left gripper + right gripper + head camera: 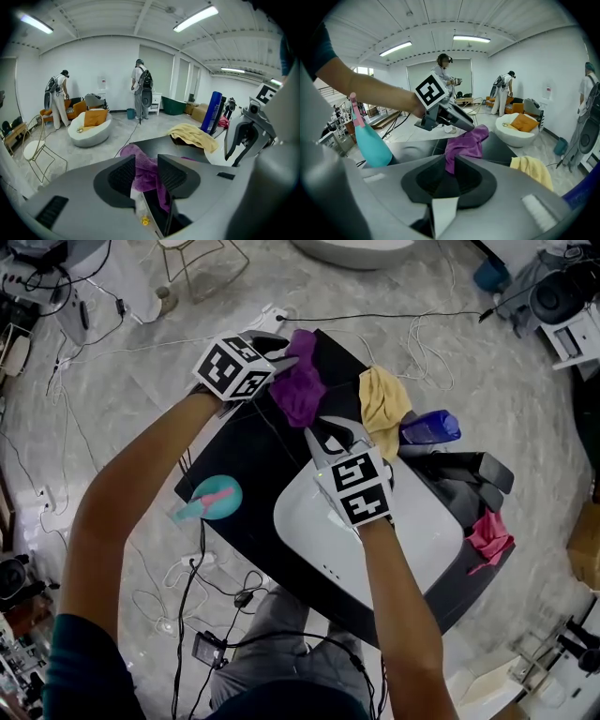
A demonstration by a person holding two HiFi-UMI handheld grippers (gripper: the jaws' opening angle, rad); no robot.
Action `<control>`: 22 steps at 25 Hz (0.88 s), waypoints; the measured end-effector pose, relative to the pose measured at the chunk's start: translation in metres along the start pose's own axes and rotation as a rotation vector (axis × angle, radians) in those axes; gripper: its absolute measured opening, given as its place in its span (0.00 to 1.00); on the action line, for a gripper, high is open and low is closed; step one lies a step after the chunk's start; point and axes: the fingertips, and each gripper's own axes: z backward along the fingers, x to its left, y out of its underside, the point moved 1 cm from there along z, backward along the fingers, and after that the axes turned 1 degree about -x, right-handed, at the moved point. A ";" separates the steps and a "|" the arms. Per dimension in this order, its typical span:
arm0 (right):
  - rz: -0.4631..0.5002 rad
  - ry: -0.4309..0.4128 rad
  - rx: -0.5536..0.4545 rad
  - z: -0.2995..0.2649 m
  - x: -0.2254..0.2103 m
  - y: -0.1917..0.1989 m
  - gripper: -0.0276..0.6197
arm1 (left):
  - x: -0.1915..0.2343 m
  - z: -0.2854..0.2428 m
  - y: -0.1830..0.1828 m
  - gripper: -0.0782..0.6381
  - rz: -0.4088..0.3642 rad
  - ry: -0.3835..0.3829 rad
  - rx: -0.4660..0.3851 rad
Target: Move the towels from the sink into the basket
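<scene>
A purple towel (298, 385) lies bunched on the black surface (248, 446) beyond the white sink (422, 521). My left gripper (286, 360) is at the towel's top left. In the left gripper view its jaws stand wide apart, with the purple towel (140, 161) loose between them. My right gripper (328, 432) is over the sink's far rim. Its jaws are partly apart, with the purple towel's (464, 145) lower end in the gap. A yellow towel (382, 404) hangs just right of it. A pink towel (487, 535) hangs at the sink's right end. I cannot make out a basket's opening.
A teal spray bottle (208, 500) stands at the table's left corner and a blue bottle (431, 427) lies beside the yellow towel. Cables (187, 596) run over the floor around the table. Several people stand far off in the room.
</scene>
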 end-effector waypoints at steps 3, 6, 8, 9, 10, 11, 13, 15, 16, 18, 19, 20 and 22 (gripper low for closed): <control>0.003 -0.007 0.009 -0.010 0.001 0.005 0.17 | 0.003 -0.009 0.003 0.31 0.025 0.008 0.013; 0.005 -0.016 0.022 -0.021 0.004 0.010 0.19 | 0.007 -0.015 0.010 0.31 0.046 0.010 0.035; 0.008 -0.019 0.031 -0.027 0.003 0.014 0.20 | 0.011 -0.020 0.013 0.31 0.056 0.009 0.043; 0.008 -0.019 0.035 -0.030 0.003 0.016 0.20 | 0.012 -0.022 0.014 0.31 0.059 0.011 0.045; 0.008 -0.019 0.039 -0.032 0.003 0.019 0.20 | 0.012 -0.023 0.015 0.30 0.059 0.015 0.048; 0.008 -0.019 0.043 -0.034 0.003 0.021 0.21 | 0.010 -0.025 0.016 0.28 0.058 0.020 0.051; 0.010 -0.018 0.051 -0.037 0.001 0.025 0.20 | 0.008 -0.027 0.016 0.21 0.050 0.025 0.052; 0.017 -0.011 0.066 -0.042 -0.002 0.029 0.18 | 0.006 -0.029 0.016 0.15 0.039 0.019 0.049; 0.022 -0.005 0.074 -0.044 -0.004 0.031 0.16 | 0.005 -0.030 0.016 0.15 0.036 0.014 0.047; 0.033 0.008 0.087 -0.047 -0.007 0.034 0.10 | 0.005 -0.030 0.015 0.14 0.036 0.008 0.041; 0.038 0.013 0.093 -0.049 -0.008 0.034 0.07 | 0.005 -0.029 0.015 0.14 0.036 0.005 0.038; 0.042 0.016 0.096 -0.049 -0.009 0.035 0.06 | 0.005 -0.027 0.015 0.14 0.036 0.001 0.035; 0.048 0.025 0.097 -0.048 -0.011 0.035 0.05 | 0.007 -0.024 0.014 0.14 0.037 -0.010 0.026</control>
